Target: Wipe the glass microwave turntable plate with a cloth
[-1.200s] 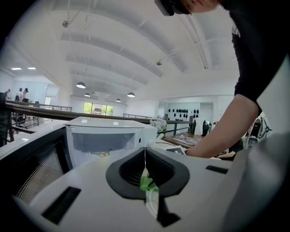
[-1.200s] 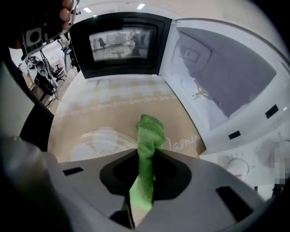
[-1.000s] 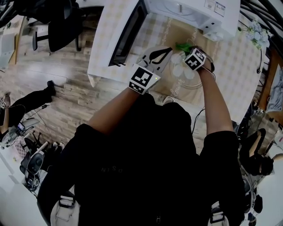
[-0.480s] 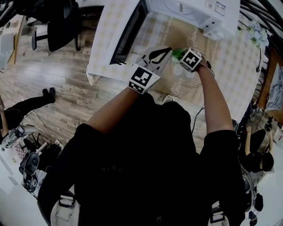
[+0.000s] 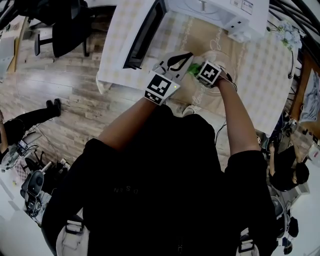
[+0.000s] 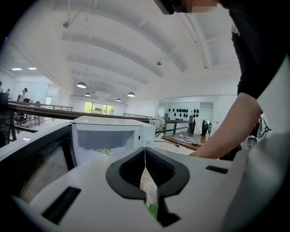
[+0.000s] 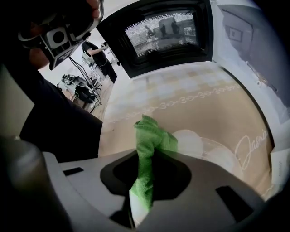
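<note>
head view had you leaning over the table [image 5: 272, 75], with both grippers close together over the tan mat [image 5: 200, 37] right in front of the microwave [image 5: 215, 10]. its door [image 5: 145, 35] was swung wide open on your left. your left gripper [image 5: 186, 59] sat just beside your right gripper [image 5: 198, 71], and a bit of green cloth [image 5: 192, 68] poked out between the two.

right gripper view made that side pretty clear. your right gripper's jaws were clamped on the cloth, with a bunched strip of it running up between them and a crumpled end sticking out past the tips. that loose end sat at the left edge of the glass plate [image 7: 195, 144] and looked to be touching it. the plate lay flat on the mat, pale with round lobes, near the script lettering [image 7: 251, 149] printed on the mat. beyond it were the checked table cover and the mesh window of the open door.

left gripper view showed your left gripper's jaws closed, tips meeting in a thin line. lower down, through the gap nearer the camera, a sliver of something pale and a bit of green showed. i couldn't tell whether those jaws were pinching the plate's rim or were just shut next to it. that gripper was tilted well up, so it mostly saw the microwave, the ceiling and your right forearm [image 6: 226, 131] crossing on the right.
</note>
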A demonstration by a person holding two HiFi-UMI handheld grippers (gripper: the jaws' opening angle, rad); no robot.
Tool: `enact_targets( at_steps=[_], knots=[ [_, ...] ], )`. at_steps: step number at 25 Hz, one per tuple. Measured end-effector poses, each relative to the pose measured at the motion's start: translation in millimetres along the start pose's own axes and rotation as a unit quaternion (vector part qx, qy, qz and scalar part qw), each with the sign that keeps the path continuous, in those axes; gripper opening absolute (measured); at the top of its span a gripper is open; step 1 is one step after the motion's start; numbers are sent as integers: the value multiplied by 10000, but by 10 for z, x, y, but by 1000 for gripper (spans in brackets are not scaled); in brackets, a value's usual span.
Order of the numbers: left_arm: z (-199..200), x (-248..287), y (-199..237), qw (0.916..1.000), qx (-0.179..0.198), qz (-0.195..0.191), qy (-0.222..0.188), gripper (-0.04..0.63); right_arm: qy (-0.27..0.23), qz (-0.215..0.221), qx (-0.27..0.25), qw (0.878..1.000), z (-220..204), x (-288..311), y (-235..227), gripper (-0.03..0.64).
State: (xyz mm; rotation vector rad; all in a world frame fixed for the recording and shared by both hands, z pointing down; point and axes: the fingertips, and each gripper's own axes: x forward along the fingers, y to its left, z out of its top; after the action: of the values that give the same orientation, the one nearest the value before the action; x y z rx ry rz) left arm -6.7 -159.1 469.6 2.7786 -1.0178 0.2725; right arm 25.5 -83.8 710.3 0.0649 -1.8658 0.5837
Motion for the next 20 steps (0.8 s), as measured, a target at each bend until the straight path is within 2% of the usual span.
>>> enact_targets(
  at_steps=[4,7,11,16,18,20],
  knots=[
    [16,-20,-50,10000,22,-36,-23,20,18,46,29,10000,-50,65,194,67],
    [21,-52,-83,10000,59,-67,-31,20,-54,-126,-70,9999,-101,97,233,67],
    [-17,-99,-116,9999,68,-94,10,20,3,127,178,9998,-265,127,521,67],
    [-61,-118,-196,9997,90,-218,73,20,58,273,115,9995,-438,210,873,67],
    [-75,-113,-236,9994,95,-309,114,21,-36,99,248,9996,-498,178,913,69],
    [-90,-104,-264,9990,60,-414,166,20,-440,-260,369,9980,-451,26,858,71]
  ],
)
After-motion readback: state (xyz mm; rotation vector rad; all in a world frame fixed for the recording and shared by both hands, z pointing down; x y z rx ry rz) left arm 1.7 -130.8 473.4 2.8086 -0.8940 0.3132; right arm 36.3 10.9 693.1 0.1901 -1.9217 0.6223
